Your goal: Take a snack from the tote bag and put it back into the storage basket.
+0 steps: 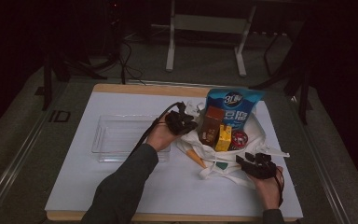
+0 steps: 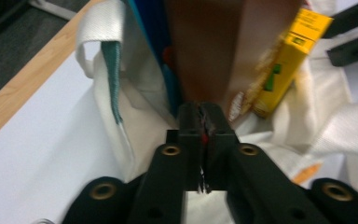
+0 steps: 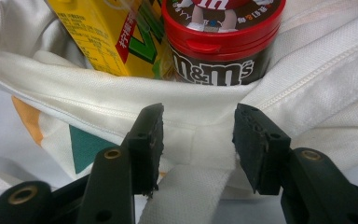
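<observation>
A white tote bag (image 1: 261, 133) lies open on the table with snacks in it: a tall blue packet (image 1: 235, 105), a brown packet (image 1: 210, 123), a yellow carton (image 1: 223, 137) and a red-lidded M&M's tub (image 1: 238, 139). My left gripper (image 1: 189, 125) is at the bag's left side. In its own view the left gripper (image 2: 201, 109) is shut on the lower edge of the brown packet (image 2: 209, 46), with the yellow carton (image 2: 289, 60) to the right. My right gripper (image 3: 198, 126) stands open at the bag's near rim (image 3: 307, 79), the white strap (image 3: 191, 191) lying between its jaws. Just behind are the carton (image 3: 107, 32) and the tub (image 3: 219, 42).
A clear plastic tray (image 1: 116, 135) sits on the white mat (image 1: 98, 186), left of the bag and beside my left hand. The wooden board edge (image 1: 135, 87) runs along the back. Beyond the table stand a metal frame and cables on the floor.
</observation>
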The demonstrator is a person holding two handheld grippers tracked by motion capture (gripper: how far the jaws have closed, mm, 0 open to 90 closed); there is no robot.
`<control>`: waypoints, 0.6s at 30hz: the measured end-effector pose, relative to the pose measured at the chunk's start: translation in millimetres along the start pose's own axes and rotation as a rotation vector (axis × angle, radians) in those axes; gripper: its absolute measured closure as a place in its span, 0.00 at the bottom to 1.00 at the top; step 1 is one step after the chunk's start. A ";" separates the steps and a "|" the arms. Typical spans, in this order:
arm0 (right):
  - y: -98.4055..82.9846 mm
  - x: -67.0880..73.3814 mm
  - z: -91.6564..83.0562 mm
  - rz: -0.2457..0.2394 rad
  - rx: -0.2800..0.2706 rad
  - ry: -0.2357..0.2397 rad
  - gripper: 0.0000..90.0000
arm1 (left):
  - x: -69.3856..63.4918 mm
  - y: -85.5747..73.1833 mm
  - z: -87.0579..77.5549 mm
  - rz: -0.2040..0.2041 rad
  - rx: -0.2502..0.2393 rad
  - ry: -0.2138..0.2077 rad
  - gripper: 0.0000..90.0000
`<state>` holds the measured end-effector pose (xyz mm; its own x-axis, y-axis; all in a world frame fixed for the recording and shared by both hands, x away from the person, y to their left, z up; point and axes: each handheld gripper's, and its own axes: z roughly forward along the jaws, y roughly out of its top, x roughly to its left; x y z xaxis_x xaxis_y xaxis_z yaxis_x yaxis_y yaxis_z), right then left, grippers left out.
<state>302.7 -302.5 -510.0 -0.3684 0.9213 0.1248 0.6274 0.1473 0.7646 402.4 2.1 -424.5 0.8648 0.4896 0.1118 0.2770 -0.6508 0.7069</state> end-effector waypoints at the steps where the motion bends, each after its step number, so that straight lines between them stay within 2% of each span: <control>1: -0.1 0.0 0.0 0.000 0.000 0.000 0.59 | 0.3 1.0 1.2 0.006 0.005 -0.004 0.99; 5: -0.1 -0.3 -0.1 0.001 -0.001 0.002 0.59 | -2.8 5.3 7.8 0.021 0.012 -0.009 0.98; 6: -0.2 -0.4 -0.1 0.002 -0.002 0.003 0.59 | -3.8 6.8 9.4 0.031 0.015 -0.023 0.97; 8: -0.3 -0.5 -0.2 0.003 -0.003 0.004 0.59 | -6.8 8.3 12.3 0.064 0.021 -0.022 0.97; 10: -0.4 -0.7 -0.1 0.003 -0.004 0.005 0.59 | -8.1 9.1 13.6 0.076 0.027 -0.025 0.97; 12: -0.4 -0.8 -0.2 0.004 -0.004 0.005 0.59 | -11.0 9.6 13.3 0.095 0.020 -0.050 0.97; 15: -0.4 -1.0 0.2 0.004 -0.006 0.004 0.58 | -15.8 11.0 12.5 0.128 0.012 -0.061 0.98; 18: -0.5 -0.5 0.3 0.004 -0.006 0.003 0.58 | -12.5 11.2 11.4 0.125 0.018 -0.064 0.92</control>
<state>302.7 -303.0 -510.6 -0.3680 0.9207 0.1296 0.6246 0.1415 0.7680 399.5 -17.9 -425.9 0.9180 0.3658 0.1529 0.1719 -0.7148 0.6778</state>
